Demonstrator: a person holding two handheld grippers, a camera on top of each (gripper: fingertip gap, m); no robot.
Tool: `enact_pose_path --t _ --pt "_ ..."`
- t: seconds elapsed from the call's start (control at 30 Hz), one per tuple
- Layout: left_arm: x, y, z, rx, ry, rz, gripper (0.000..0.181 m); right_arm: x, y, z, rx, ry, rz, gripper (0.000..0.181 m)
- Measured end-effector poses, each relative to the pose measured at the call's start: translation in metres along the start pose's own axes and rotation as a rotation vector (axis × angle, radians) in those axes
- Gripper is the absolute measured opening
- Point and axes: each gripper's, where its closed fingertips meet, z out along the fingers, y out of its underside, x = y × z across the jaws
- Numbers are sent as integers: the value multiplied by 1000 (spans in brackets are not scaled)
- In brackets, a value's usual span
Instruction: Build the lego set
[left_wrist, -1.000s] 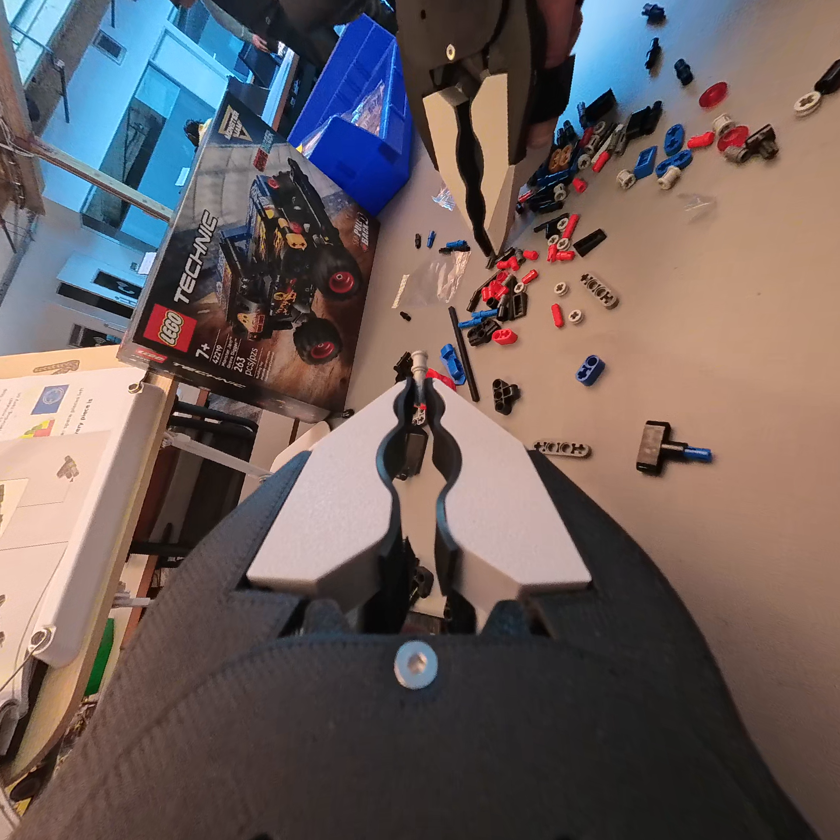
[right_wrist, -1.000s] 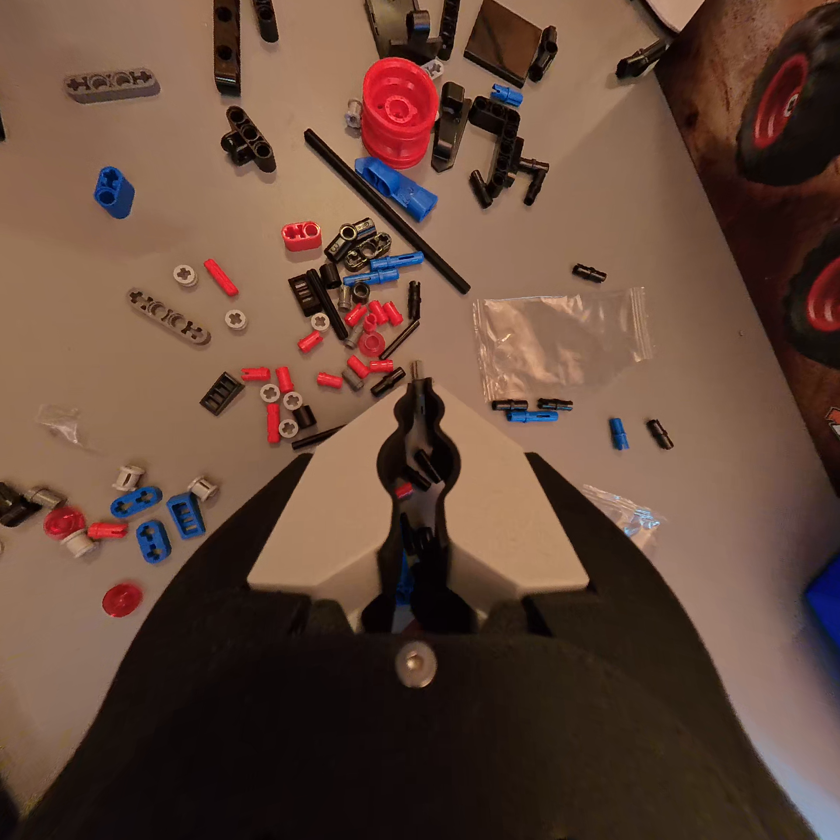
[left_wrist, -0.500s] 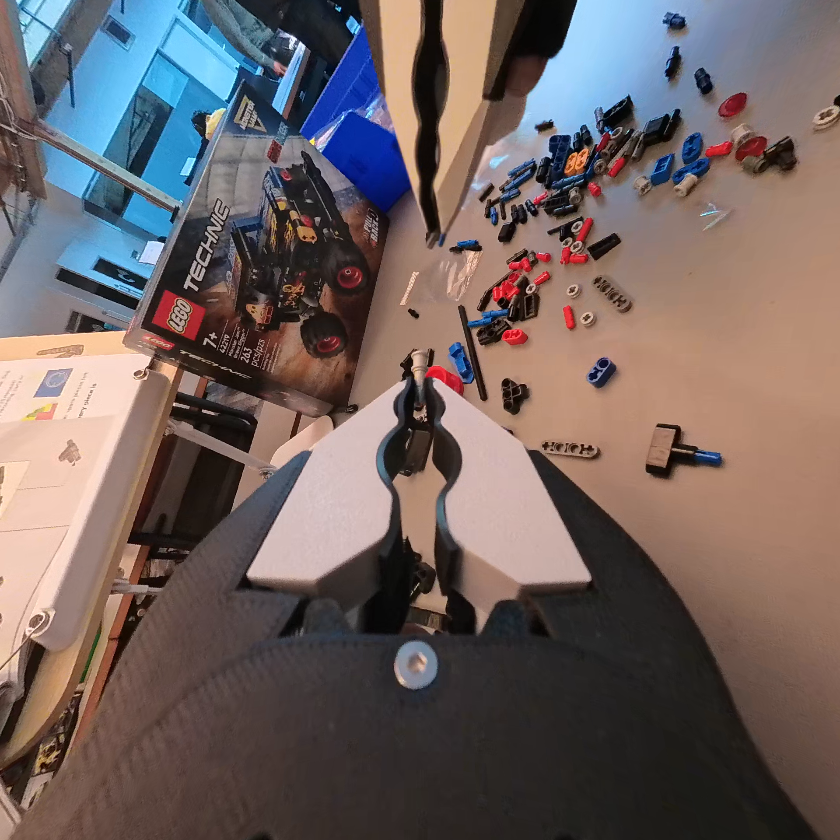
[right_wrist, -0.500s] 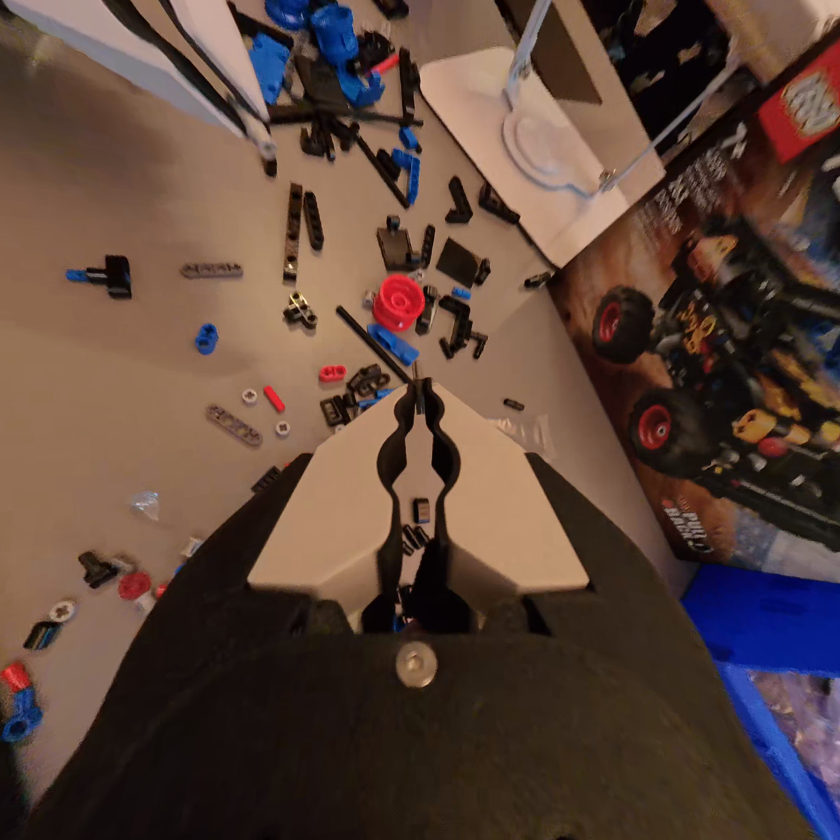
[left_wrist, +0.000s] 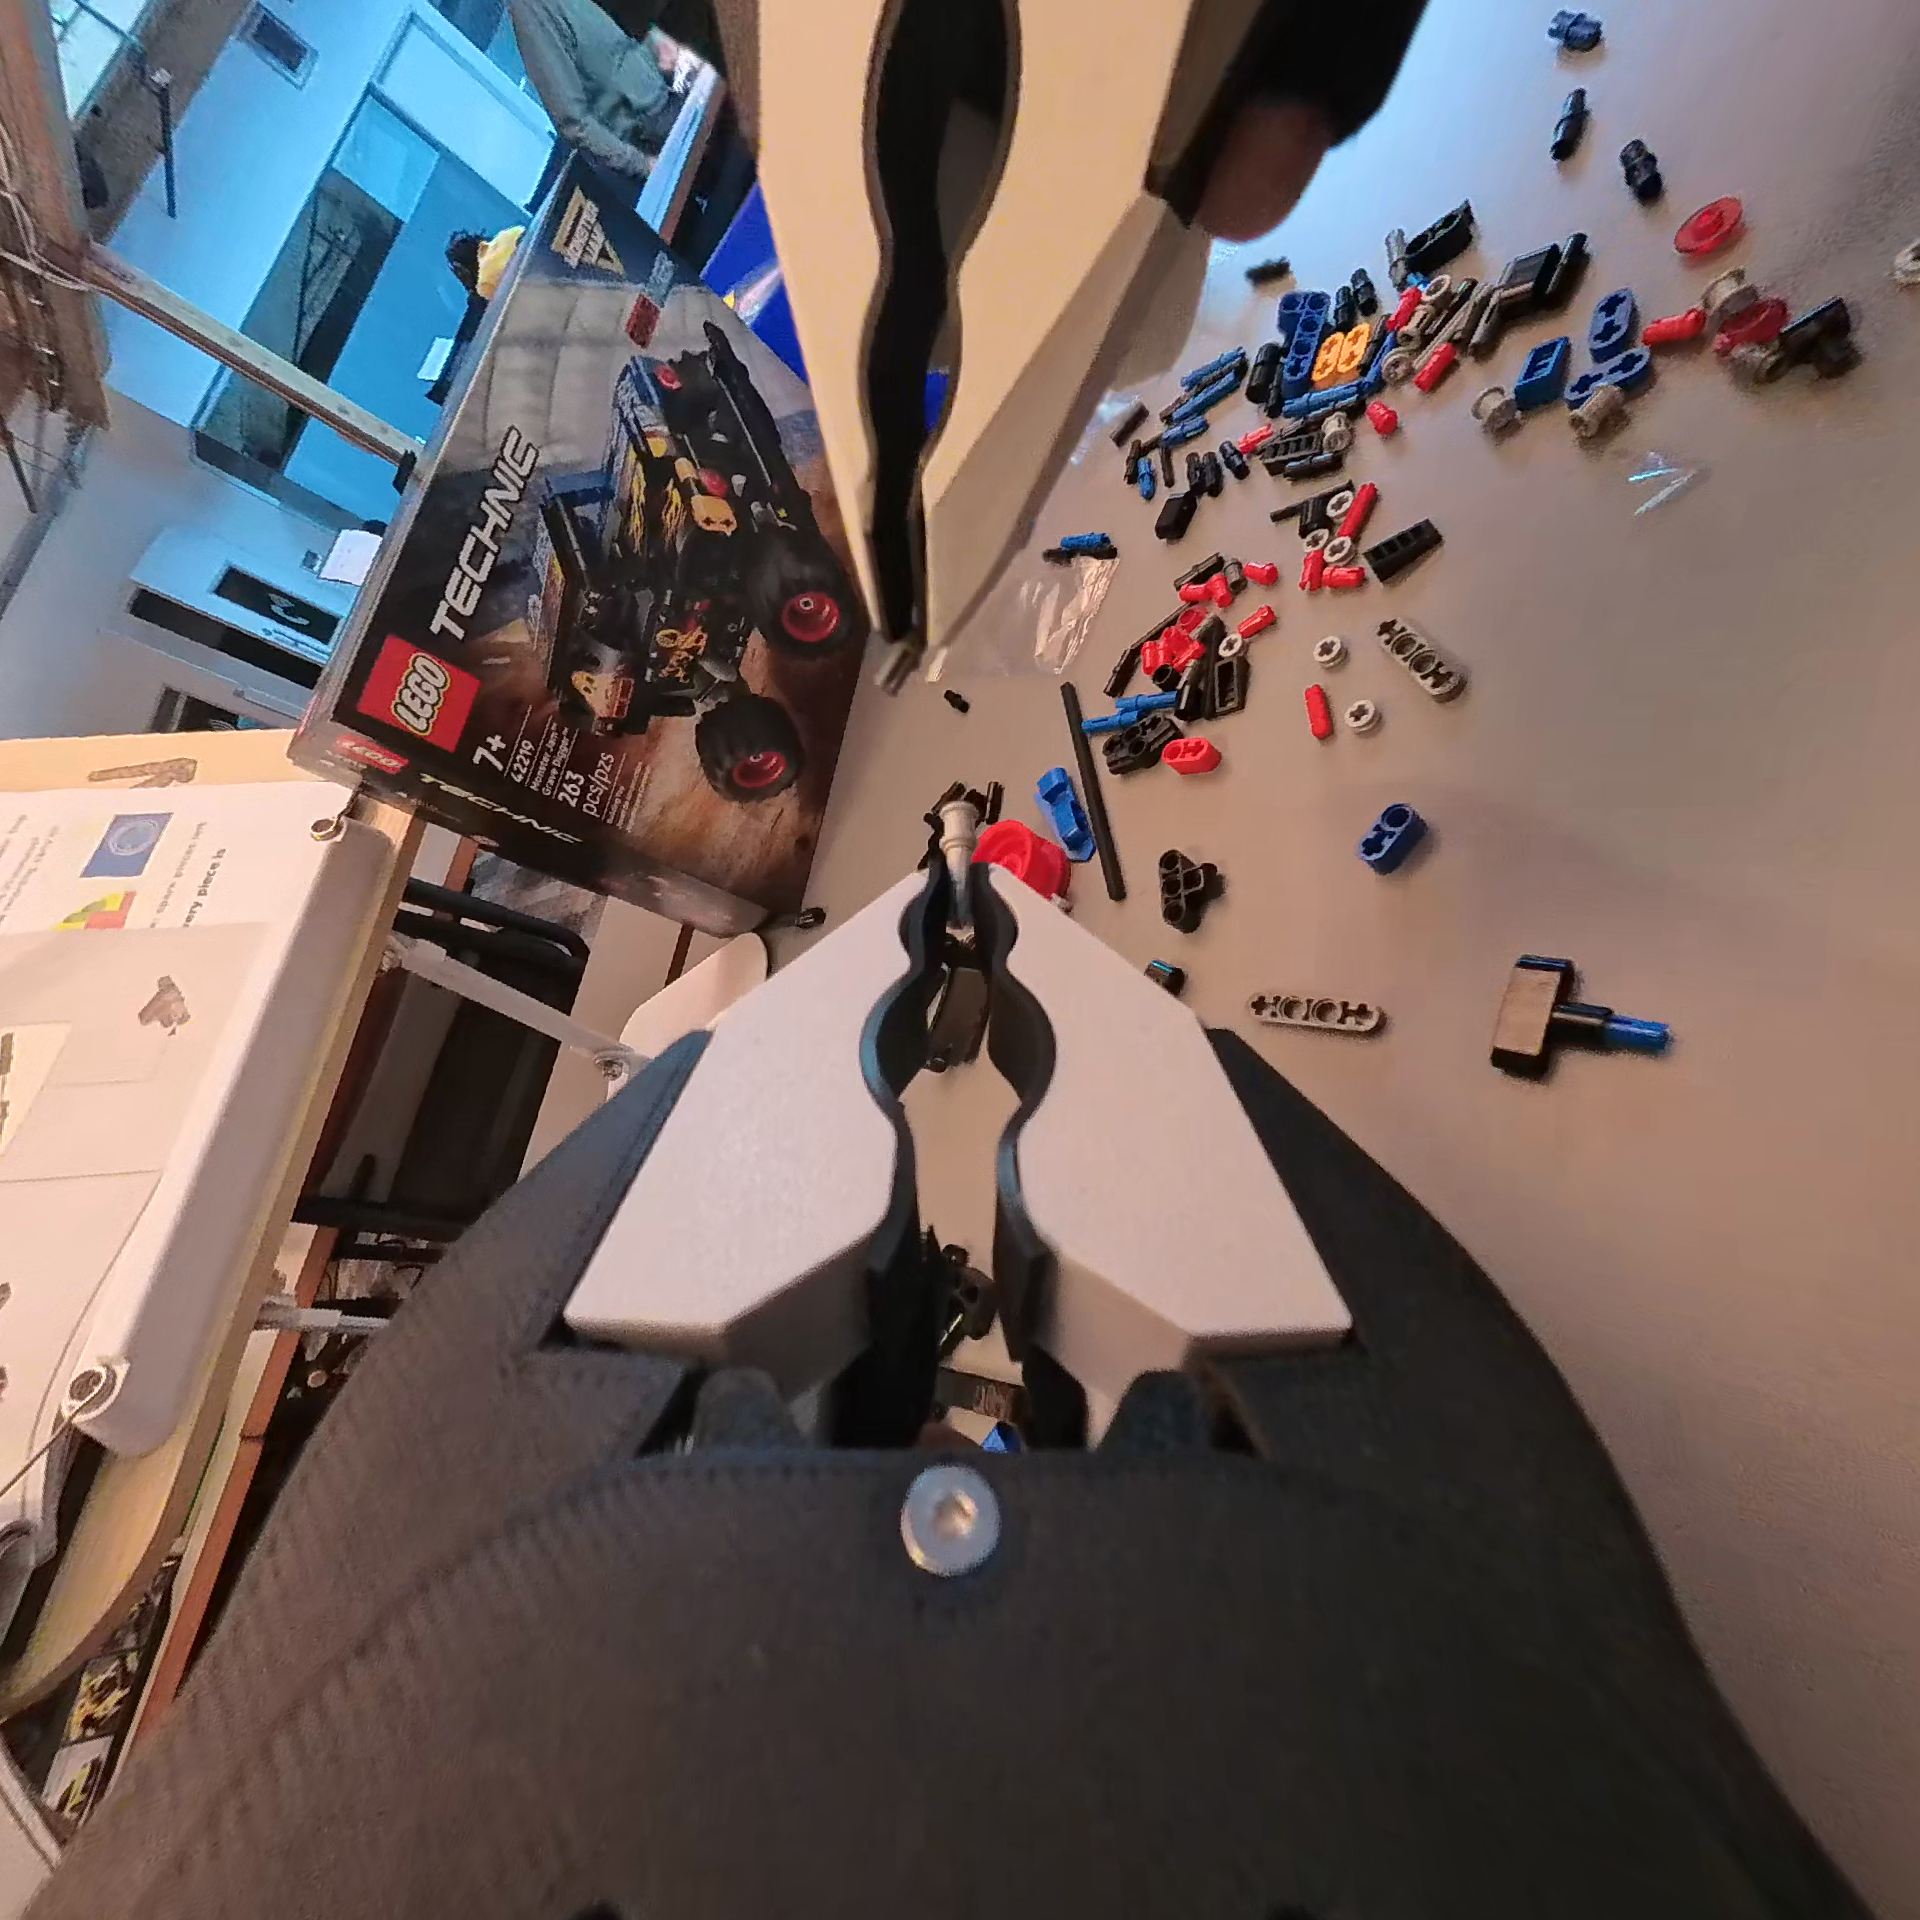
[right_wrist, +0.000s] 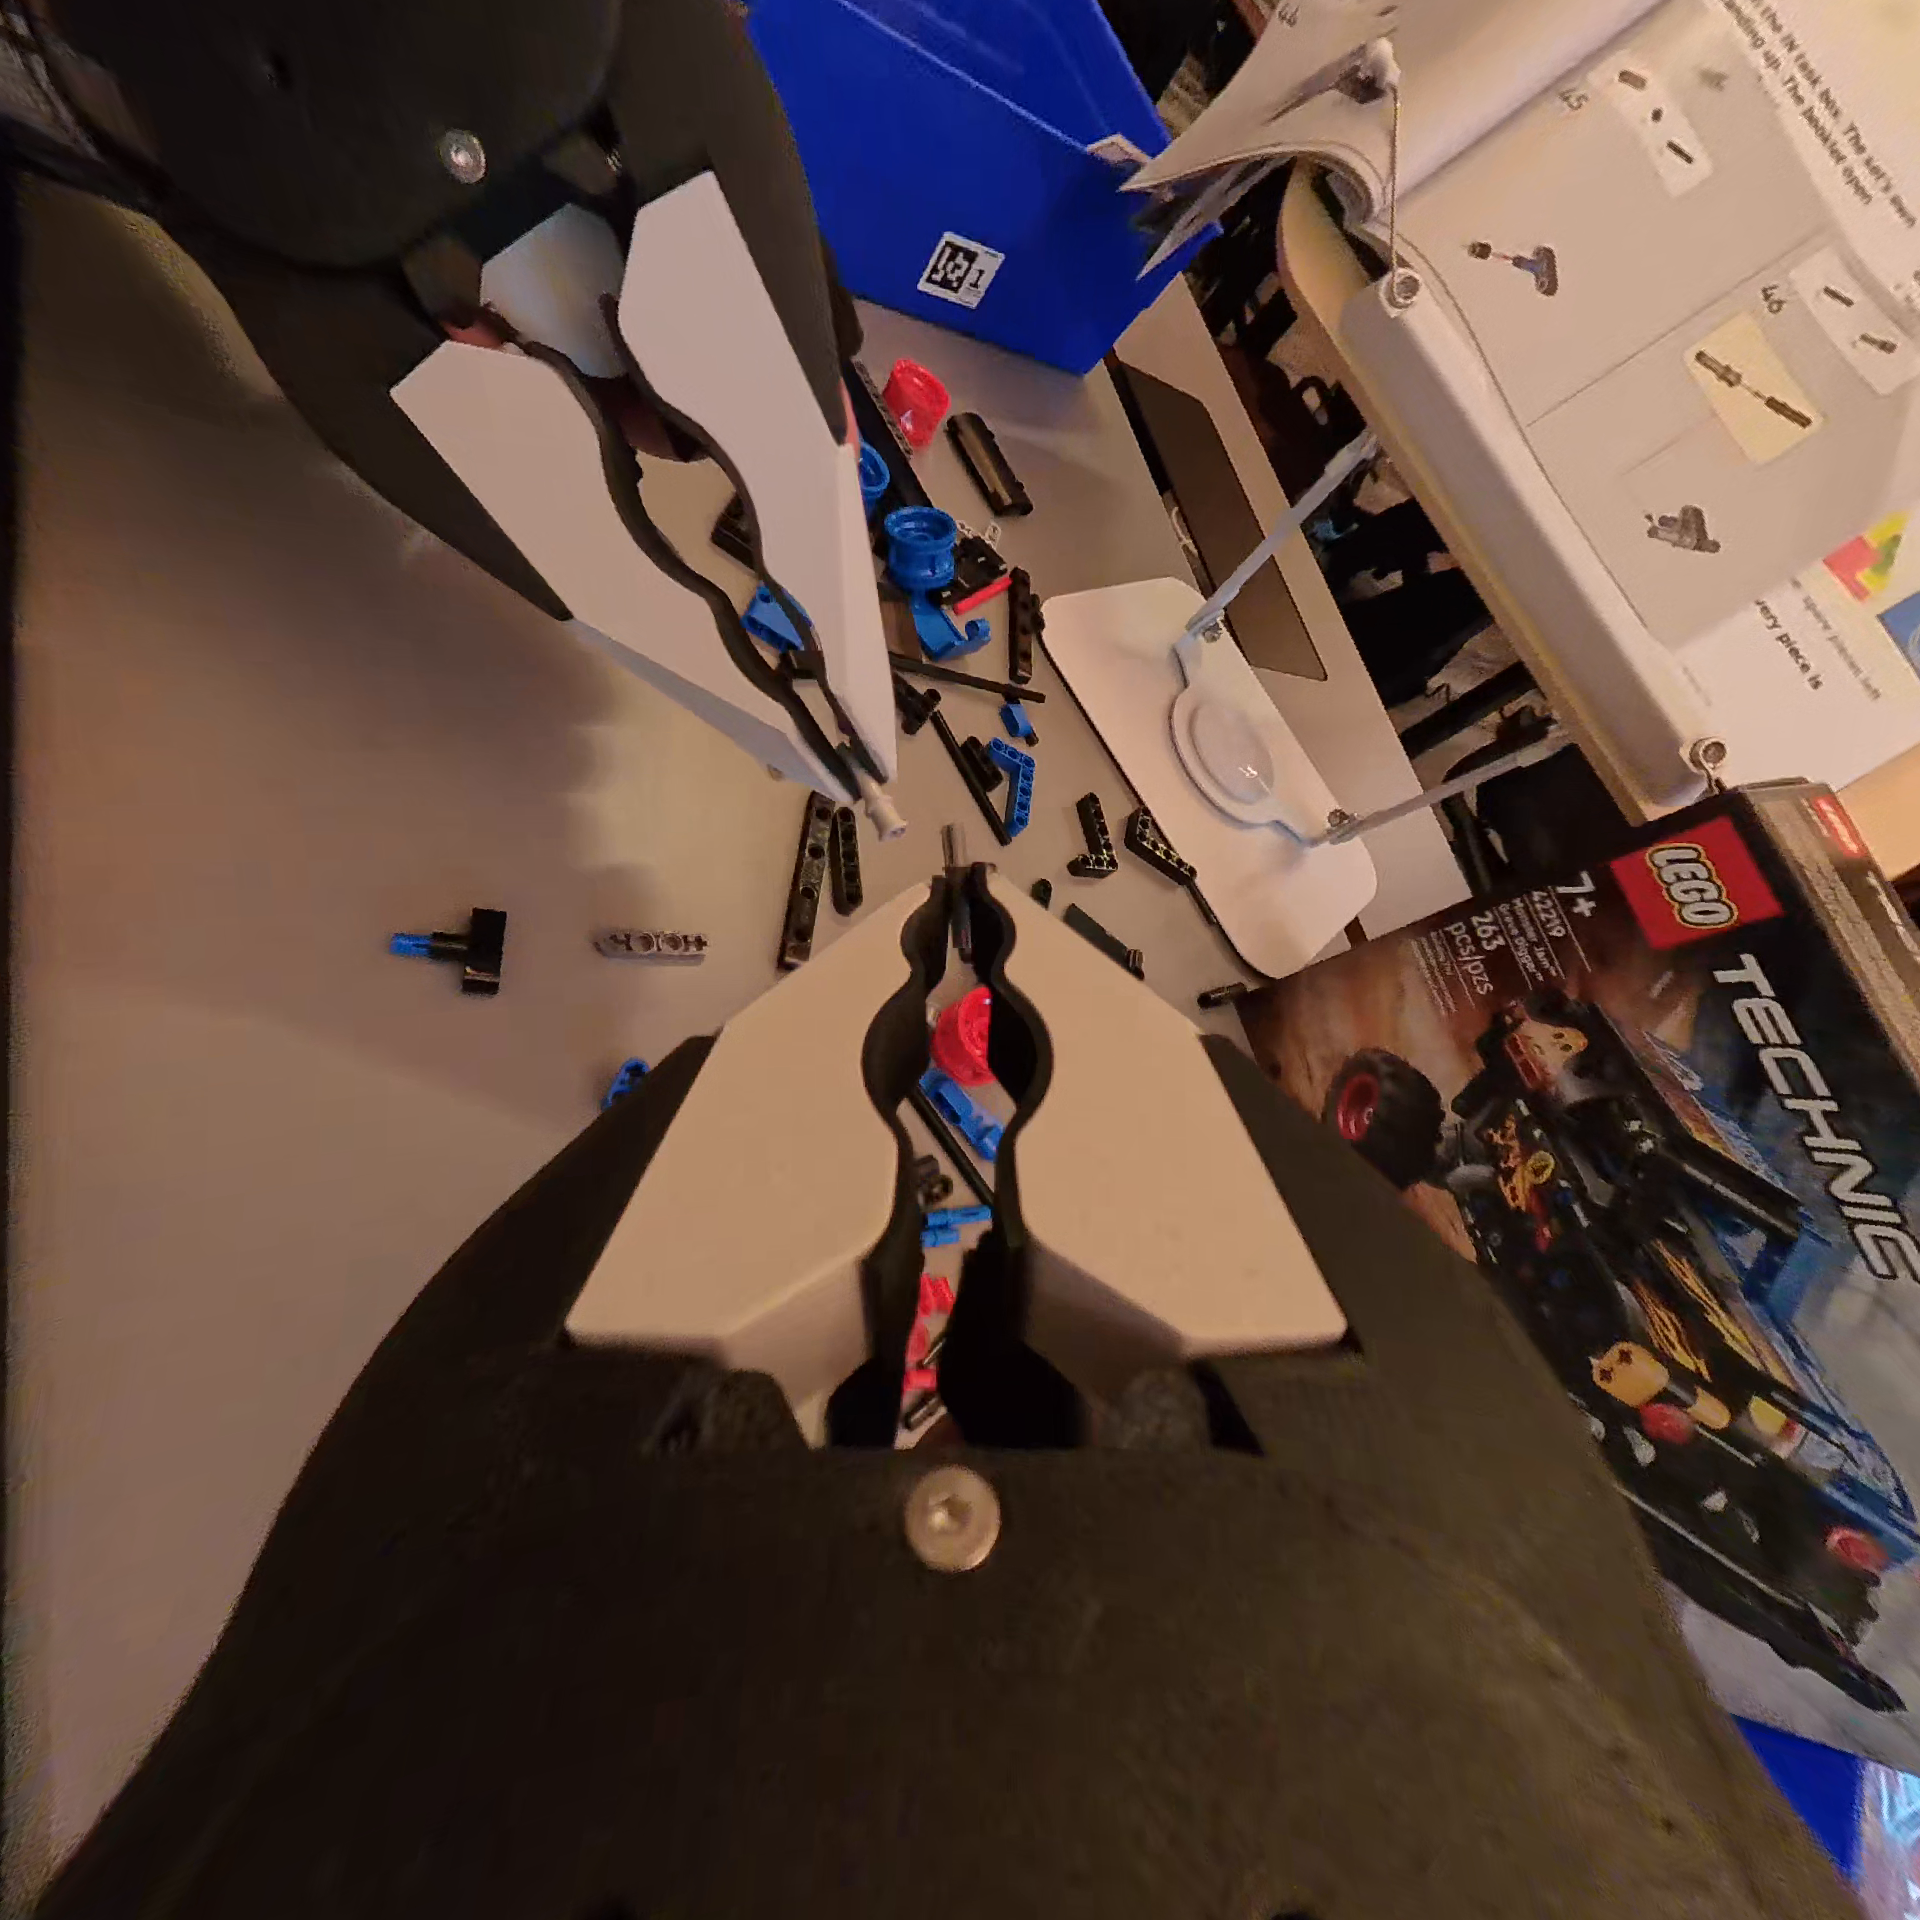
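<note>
My left gripper (left_wrist: 961, 888) is shut on a grey axle (left_wrist: 956, 831) with a black part behind it in the jaws. My right gripper (right_wrist: 956, 883) is shut on a small grey-tipped pin (right_wrist: 951, 847). Both are held above the grey table (left_wrist: 1558, 1351), tips facing each other a short gap apart. The right gripper (left_wrist: 904, 649) comes down from the top of the left wrist view. The left gripper (right_wrist: 868, 779) enters the right wrist view from the upper left, its axle tip (right_wrist: 885, 816) just left of the pin. Loose parts lie scattered below.
The set's box (left_wrist: 623, 623) stands at the table edge, with a blue bin (right_wrist: 966, 156) and an open instruction booklet on a stand (right_wrist: 1662, 364) nearby. A red wheel hub (left_wrist: 1023, 852), a black T piece with blue pin (left_wrist: 1558, 1018) and a grey beam (left_wrist: 1314, 1010) lie below.
My right gripper rose from the pile of small parts and swung round to face my left gripper. Its tip now sits close to the left gripper's axle. The left gripper barely moved.
</note>
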Motion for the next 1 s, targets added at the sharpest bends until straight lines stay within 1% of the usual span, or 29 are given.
enact_pose_path --t 0.13,0.5,0.8,1.0 --pt "0 1 1 -4 4 -1 2 -2 1 2 7 23 -69 0" --pt "0 4 3 -10 4 -14 1 0 2 3 35 49 -95 0" --pt "-4 3 1 -6 -10 -23 1 -9 -2 4 25 49 -180 0" --pt "-3 0 -1 11 -8 -26 1 -8 5 9 -5 60 -199 0"
